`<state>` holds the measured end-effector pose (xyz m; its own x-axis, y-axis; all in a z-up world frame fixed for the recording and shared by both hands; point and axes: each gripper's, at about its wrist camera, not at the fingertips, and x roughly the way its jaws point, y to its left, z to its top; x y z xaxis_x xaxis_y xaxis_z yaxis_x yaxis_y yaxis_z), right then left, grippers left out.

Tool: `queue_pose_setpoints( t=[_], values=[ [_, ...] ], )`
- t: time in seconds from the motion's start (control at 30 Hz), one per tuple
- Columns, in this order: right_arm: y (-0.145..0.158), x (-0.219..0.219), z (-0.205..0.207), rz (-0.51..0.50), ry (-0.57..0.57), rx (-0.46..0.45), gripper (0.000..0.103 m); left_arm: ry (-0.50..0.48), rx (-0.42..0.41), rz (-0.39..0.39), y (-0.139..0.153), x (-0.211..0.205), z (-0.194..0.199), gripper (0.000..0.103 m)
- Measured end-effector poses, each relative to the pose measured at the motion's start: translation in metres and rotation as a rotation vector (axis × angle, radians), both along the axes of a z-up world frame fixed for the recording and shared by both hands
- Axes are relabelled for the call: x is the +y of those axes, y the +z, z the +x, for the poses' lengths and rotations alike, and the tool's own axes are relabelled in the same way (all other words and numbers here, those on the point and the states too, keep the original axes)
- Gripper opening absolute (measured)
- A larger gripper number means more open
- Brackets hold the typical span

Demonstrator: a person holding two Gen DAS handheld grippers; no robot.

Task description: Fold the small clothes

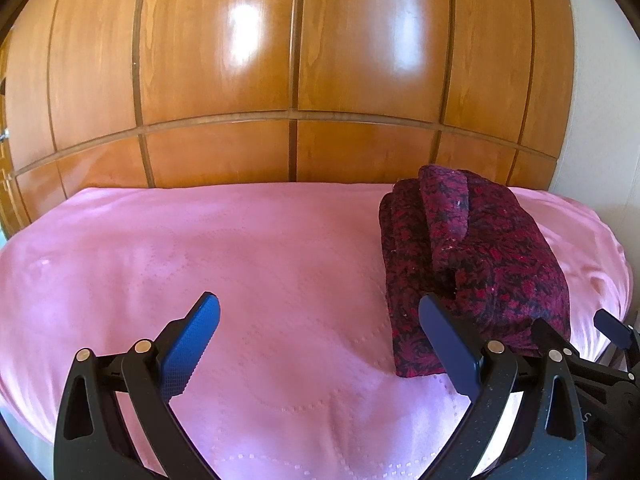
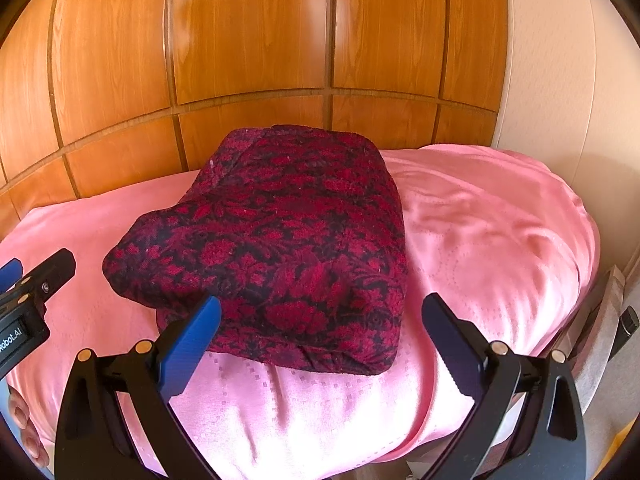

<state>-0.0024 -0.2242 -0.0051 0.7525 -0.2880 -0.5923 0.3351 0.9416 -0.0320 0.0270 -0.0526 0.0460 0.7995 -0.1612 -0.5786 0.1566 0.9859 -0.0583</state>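
We see a folded garment point(image 1: 472, 256), dark with a red floral pattern, lying on a pink bedspread point(image 1: 240, 248) that covers the bed. In the left wrist view it sits on the right half of the bed, its far end close to the wooden wardrobe point(image 1: 296, 60) that stands behind the bed. A narrower folded strip lies along its top, running from far to near.

Our left gripper point(image 1: 320, 336) hovers over the near part of the bedspread with its jaws spread wide and nothing between them. Its right finger point(image 1: 448, 344) overlaps the near left corner of the garment in this view; we cannot tell whether it touches the cloth. The left finger point(image 1: 192, 344), with its blue ribbed pad, is over bare pink cloth, well apart from the garment.

In the right wrist view the garment point(image 2: 280, 240) fills the middle of the bed as a thick, roughly rectangular bundle. Our right gripper point(image 2: 320, 340) is also spread wide and holds nothing, facing the near edge of the bundle. Its left fingertip overlaps the bundle's near left corner, while the right one is over the bedspread point(image 2: 500, 232), just beside the garment. The left gripper point(image 2: 28, 292) shows at the left edge of this view, near the garment's left side. A pale wall point(image 2: 560, 80) stands to the right of the wardrobe point(image 2: 248, 40).
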Motion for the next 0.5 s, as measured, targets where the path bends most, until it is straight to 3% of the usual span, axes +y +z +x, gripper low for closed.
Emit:
queue_pose_setpoints(
  t=[0.5],
  values=[
    [0.015, -0.013, -0.002, 0.037, 0.001, -0.062, 0.100, 0.035, 0.047, -0.008, -0.011, 0.004, 0.009, 0.099]
  ],
)
